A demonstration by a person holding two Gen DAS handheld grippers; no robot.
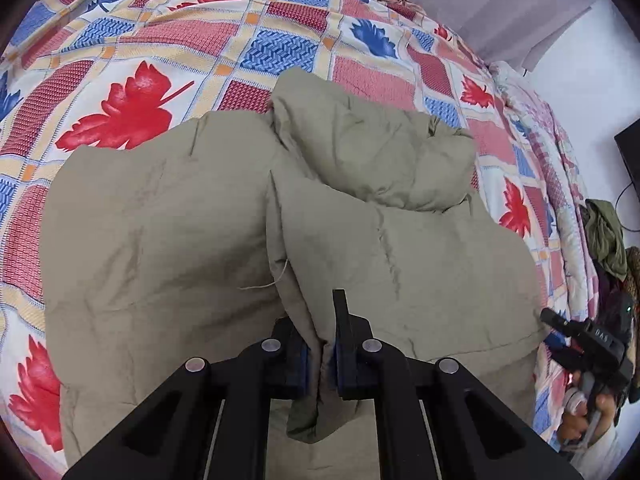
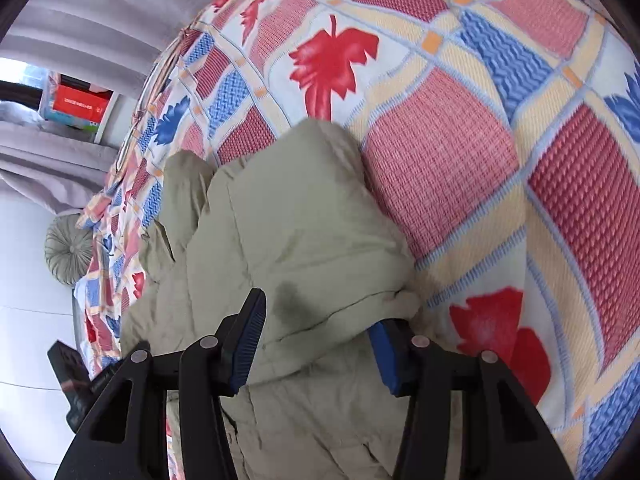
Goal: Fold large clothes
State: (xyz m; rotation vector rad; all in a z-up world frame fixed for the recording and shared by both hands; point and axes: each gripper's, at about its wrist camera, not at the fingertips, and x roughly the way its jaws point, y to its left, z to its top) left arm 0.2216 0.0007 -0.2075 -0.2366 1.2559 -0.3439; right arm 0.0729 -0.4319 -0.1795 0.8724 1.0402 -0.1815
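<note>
A large khaki padded jacket (image 1: 168, 232) lies on a bed with a patchwork quilt (image 1: 132, 60). Its hood (image 1: 372, 148) lies bunched at the far side. My left gripper (image 1: 320, 364) is shut on a raised fold of the jacket, near its middle edge. In the right wrist view the jacket (image 2: 280, 224) lies bunched, with a dark spot on it. My right gripper (image 2: 316, 344) is open, its fingers either side of a puffy part of the jacket. The right gripper also shows in the left wrist view (image 1: 576, 340) at the bed's right edge.
The quilt (image 2: 460, 168) covers the bed all around the jacket. A pile of dark clothes (image 1: 608, 236) lies off the right edge. A round grey cushion (image 2: 66, 248) sits on the floor and a shelf with a red box (image 2: 80, 104) stands by the curtain.
</note>
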